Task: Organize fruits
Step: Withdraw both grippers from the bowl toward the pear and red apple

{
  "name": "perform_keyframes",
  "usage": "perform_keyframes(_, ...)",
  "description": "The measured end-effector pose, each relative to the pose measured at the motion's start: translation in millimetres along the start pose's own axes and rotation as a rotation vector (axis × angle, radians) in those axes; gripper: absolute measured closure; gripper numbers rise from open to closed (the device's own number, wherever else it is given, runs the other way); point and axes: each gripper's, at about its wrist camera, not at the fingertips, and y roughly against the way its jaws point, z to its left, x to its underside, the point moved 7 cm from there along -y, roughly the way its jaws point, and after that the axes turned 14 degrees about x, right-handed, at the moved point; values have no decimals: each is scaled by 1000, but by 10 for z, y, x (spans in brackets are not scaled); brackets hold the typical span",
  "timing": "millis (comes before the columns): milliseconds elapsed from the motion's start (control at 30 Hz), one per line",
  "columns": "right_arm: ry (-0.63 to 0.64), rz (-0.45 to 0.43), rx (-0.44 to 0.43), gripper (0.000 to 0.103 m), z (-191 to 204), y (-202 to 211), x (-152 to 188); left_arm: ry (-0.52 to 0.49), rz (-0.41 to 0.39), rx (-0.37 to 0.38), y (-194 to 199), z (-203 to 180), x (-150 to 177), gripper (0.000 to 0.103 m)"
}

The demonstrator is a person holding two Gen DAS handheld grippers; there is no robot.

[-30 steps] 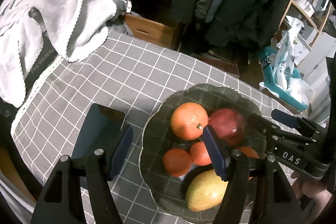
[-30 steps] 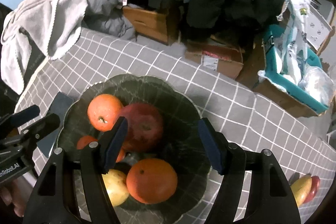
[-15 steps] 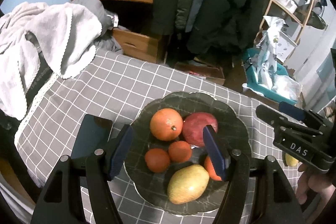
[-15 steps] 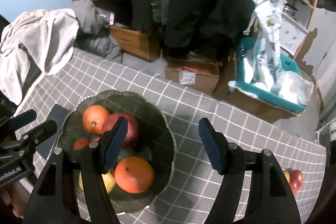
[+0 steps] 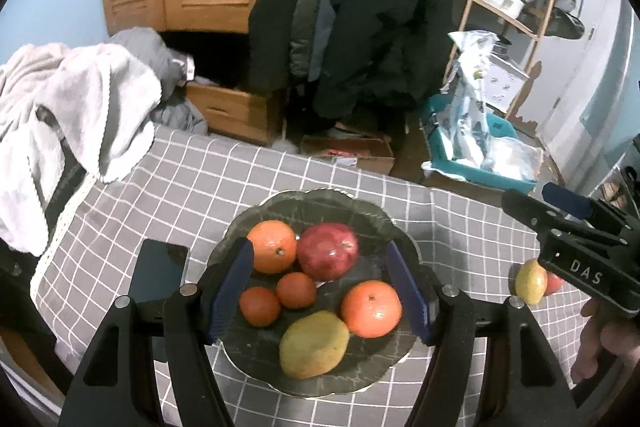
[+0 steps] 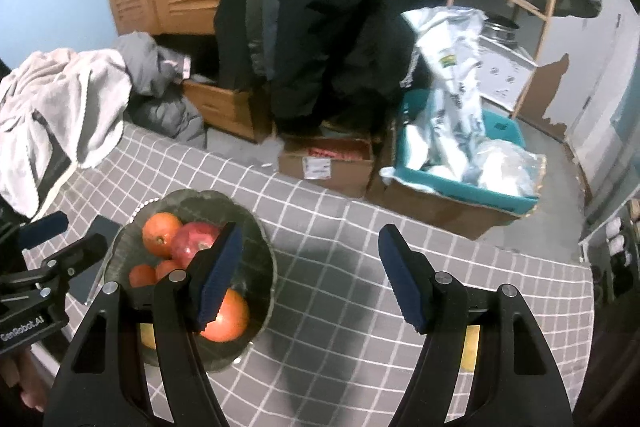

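Note:
A dark glass bowl stands on the grey checked tablecloth. It holds two oranges, a red fruit, two small tangerines and a yellow-green mango. My left gripper hangs open well above the bowl, with nothing between its blue pads. My right gripper is open and holds nothing, over bare cloth to the right of the bowl. A yellow-red fruit lies on the cloth to the right, partly hidden behind the right gripper.
A dark phone lies left of the bowl. A white towel drapes over the table's far left corner. Beyond the table's far edge are cardboard boxes, a teal bin of bags and hanging coats.
Both grippers have risen and drawn back, so the bowl looks smaller. The right wrist view has swung right, from over the bowl to the bare cloth. Jaws unchanged.

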Motion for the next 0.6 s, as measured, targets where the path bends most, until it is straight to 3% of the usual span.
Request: perform_keyframes(600, -89, -77, 89, 25, -801, 584, 108, -112, -52, 78, 240, -683, -125, 27)
